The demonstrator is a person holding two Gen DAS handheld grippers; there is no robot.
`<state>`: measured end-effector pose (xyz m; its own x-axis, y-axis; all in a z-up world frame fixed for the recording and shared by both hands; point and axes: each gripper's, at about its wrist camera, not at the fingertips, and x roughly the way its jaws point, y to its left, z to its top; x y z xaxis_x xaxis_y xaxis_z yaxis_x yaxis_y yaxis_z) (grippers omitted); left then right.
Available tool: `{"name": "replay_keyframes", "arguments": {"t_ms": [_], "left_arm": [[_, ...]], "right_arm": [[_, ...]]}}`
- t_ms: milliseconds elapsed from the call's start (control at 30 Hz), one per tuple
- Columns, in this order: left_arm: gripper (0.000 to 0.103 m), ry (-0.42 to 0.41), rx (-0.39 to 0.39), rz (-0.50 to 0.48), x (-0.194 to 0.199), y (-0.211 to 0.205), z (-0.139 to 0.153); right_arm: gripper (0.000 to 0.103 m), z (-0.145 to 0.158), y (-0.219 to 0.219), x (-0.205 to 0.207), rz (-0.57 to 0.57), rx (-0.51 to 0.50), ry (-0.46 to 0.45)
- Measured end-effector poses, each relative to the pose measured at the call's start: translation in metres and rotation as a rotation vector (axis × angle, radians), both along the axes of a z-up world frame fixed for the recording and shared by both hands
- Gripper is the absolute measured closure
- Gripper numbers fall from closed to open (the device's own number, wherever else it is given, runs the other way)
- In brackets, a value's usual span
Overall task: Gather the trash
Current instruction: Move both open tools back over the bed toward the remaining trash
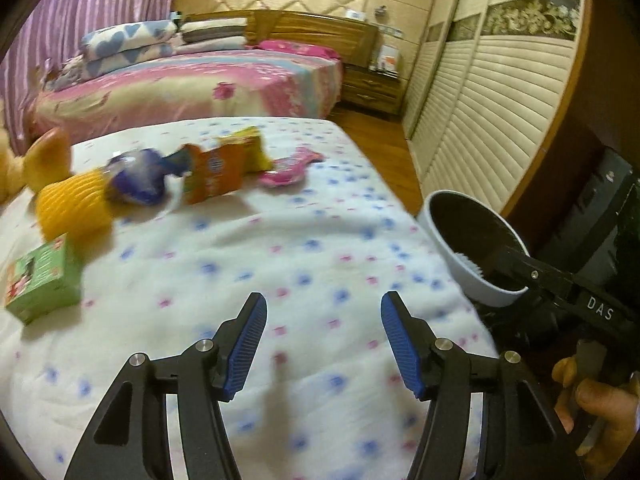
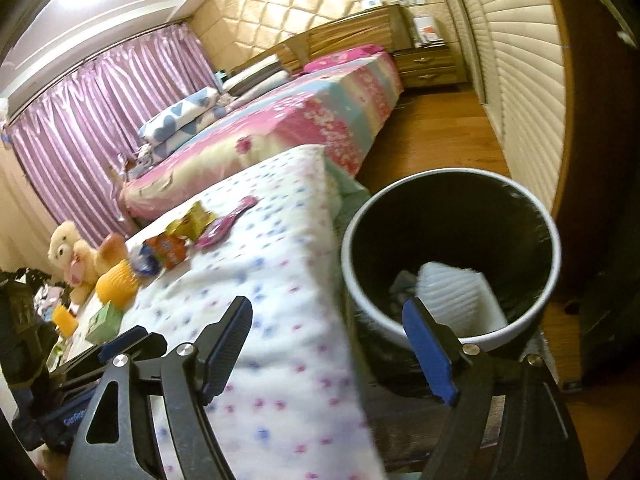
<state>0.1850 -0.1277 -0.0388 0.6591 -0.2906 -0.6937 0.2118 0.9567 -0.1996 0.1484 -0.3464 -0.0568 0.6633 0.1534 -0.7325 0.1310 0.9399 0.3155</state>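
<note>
Left tongs spread, empty over bed; right tongs spread at bed's edge beside bin, handy for dropping; wrappers wait near far edge.

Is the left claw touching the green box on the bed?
Apart. The left wrist view shows the open left claw with bare blanket between it and the green box, which lies well off to the side.

Motion-blurred wrappers on the bed, print unreadable; green box likewise blurred. Right claw hides part of the bin rim. Bin contents indistinct.
</note>
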Motion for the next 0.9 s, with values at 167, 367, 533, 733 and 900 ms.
{"name": "replay_keyframes", "arguments": {"t_ms": [167, 367, 533, 733, 900], "left_arm": [[0.043, 0.002, 0.0, 0.058, -0.013, 0.031, 0.003], [0.043, 0.009, -0.002, 0.134, -0.022, 0.07, 0.002], [0.043, 0.014, 0.0, 0.203, -0.03, 0.102, 0.002], [0.042, 0.011, 0.006, 0.278, -0.037, 0.134, 0.003], [0.039, 0.017, 0.019, 0.321, -0.038, 0.16, 0.0]], "right_arm": [[0.024, -0.004, 0.025, 0.005, 0.046, 0.007, 0.009], [0.024, -0.008, 0.058, 0.015, 0.117, 0.008, 0.013], [0.024, -0.01, 0.08, 0.025, 0.168, 0.017, 0.018], [0.024, -0.012, 0.112, 0.04, 0.23, 0.023, 0.019], [0.024, -0.017, 0.135, 0.053, 0.274, 0.03, 0.027]]}}
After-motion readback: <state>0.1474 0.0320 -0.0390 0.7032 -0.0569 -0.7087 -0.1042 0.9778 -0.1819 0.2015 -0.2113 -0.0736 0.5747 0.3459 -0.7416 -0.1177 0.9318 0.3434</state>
